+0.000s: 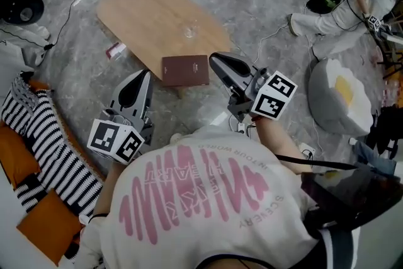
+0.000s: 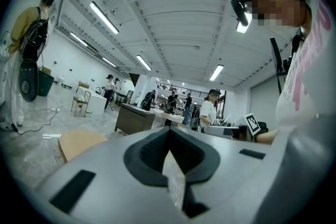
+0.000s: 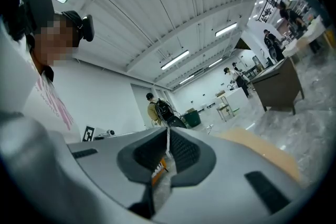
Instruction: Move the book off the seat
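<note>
- Book [image 1: 185, 70]: dark red, closed, laid flat on the near edge of the low wooden table [image 1: 145, 9]. It is touched by neither tool.
- Task state: judged done or nearly done, since the book is found on the table and not on any seat. Little is left beyond drawing the tools back.
- Left gripper [image 1: 143, 75]: held level near the torso, on the left and short of the table. The jaws are closed together and nothing is held between them.
- Right gripper [image 1: 214, 58]: held level just right of the book and apart from it. The jaws are closed and empty.
- Seating: orange cushions under a striped throw [image 1: 38, 129] at the left; an egg-patterned cushion [image 1: 343, 94] at the right. No book is seen on either.
- Containers: one small clear item, possibly a glass [image 1: 189, 30], stands far of the book on the table. Its contents cannot be made out.
</note>
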A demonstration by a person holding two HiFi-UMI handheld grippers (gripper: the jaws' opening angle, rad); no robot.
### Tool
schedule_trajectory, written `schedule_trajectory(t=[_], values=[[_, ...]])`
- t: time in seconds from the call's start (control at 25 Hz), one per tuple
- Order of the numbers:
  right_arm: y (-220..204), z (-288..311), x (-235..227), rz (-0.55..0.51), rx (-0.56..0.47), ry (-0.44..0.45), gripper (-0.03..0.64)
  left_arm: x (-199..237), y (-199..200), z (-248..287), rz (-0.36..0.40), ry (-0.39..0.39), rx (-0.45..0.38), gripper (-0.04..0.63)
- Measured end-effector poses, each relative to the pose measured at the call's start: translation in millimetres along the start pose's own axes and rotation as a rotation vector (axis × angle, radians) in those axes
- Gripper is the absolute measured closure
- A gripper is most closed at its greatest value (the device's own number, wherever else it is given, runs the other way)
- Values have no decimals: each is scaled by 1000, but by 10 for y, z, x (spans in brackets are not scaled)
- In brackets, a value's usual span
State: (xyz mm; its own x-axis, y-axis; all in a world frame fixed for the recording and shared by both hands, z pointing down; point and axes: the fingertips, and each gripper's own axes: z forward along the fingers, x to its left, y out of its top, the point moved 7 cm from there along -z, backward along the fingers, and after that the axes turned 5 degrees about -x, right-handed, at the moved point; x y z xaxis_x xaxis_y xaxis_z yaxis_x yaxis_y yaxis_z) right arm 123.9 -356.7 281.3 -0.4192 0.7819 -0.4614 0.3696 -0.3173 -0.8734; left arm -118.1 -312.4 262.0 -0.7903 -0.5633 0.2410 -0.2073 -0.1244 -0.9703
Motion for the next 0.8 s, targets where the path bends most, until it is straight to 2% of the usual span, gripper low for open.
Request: schedule_trajectory(t=[0.16, 0.8], values=[[-38, -24, -24, -13, 25, -20, 593, 20, 20, -27, 11, 33, -42, 588], [-89, -18, -90, 59, 41, -48, 606, 64, 87, -104, 24, 66, -75, 588]])
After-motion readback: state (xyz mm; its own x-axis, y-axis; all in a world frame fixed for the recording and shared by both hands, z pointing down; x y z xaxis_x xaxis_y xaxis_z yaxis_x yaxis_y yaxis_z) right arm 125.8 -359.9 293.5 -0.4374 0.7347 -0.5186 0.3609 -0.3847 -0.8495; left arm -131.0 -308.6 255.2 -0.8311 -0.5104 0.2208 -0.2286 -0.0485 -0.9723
